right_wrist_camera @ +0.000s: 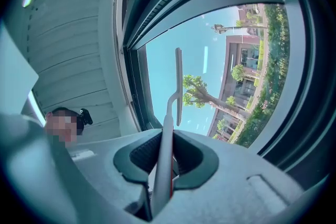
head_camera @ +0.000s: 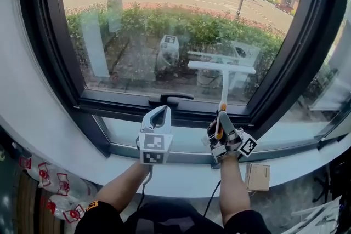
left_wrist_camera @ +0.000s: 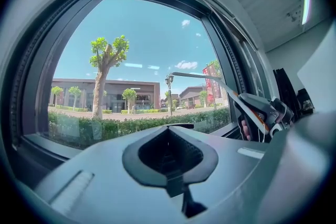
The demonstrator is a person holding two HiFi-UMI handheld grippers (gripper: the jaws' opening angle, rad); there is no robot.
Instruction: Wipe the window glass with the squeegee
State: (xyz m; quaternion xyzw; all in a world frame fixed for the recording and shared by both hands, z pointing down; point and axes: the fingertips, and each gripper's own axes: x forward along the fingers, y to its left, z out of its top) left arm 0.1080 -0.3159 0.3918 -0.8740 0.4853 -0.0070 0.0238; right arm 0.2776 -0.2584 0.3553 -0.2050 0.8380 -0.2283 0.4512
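Right gripper's own view shows its fingers clamped on the white, orange-gripped squeegee; the head view shows its blade above them, before clear window glass. Left gripper's fingers closed, empty.

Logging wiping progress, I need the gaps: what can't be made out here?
Whether the squeegee touches the glass: head view gives no depth there, and right gripper view looks along the handle.
Streaks or wetness on the glass: reflections and outdoor scenery mask them.
What the tan box on the sill is: too small, head view.
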